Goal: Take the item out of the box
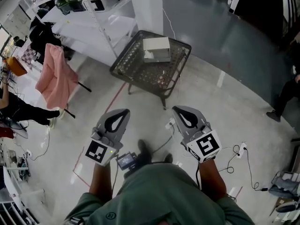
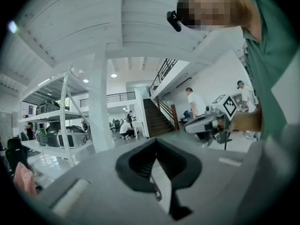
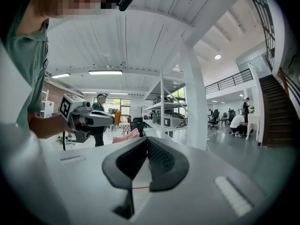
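Note:
A pale closed box [image 1: 156, 49] sits on a dark mesh table [image 1: 136, 67] in the head view, well ahead of me across bare floor. My left gripper [image 1: 123, 111] and right gripper [image 1: 178, 109] are held side by side at waist height, pointing toward the table and far short of it. Both are shut with nothing between the jaws. In the left gripper view the jaws [image 2: 156, 142] meet at the tips, and the right gripper view shows the same [image 3: 147, 138]. Neither gripper view shows the box.
A pink cloth [image 1: 56, 76] hangs over a chair at the left. White shelving [image 1: 89, 13] and a white pillar [image 1: 149, 6] stand behind the table. Cables and a power strip [image 1: 241, 149] lie on the floor at the right, where a person's leg [image 1: 283, 100] shows.

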`<state>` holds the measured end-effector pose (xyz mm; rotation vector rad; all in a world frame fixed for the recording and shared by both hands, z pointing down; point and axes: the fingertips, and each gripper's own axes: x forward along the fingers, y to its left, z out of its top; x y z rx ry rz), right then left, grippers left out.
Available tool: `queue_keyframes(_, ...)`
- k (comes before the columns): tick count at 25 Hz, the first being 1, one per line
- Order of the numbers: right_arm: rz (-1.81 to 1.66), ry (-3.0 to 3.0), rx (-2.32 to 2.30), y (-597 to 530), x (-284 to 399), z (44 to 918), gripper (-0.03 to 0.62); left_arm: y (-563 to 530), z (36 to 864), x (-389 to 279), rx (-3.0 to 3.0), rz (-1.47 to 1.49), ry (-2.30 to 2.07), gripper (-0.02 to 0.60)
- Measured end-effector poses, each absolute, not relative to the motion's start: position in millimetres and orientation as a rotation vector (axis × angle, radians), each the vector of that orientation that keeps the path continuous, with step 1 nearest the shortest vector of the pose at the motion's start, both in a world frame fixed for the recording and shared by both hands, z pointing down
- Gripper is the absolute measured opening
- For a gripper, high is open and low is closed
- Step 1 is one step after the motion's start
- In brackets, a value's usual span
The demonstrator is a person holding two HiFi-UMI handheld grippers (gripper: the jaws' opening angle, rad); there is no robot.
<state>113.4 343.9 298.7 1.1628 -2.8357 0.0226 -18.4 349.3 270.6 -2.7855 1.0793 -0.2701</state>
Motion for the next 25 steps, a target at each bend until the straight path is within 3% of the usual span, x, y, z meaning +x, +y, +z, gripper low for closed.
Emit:
queue_keyframes(16,-0.050,-2.684,1.290,192,-36,279,0.008,193,266,-169,-2.885,-0.081,0.967,0.003)
queue_keyframes(25,-0.023,-2.681,1.297,156,-36,279,0.008,158,285,-167,-2.917,-0.127,0.926,0.003)
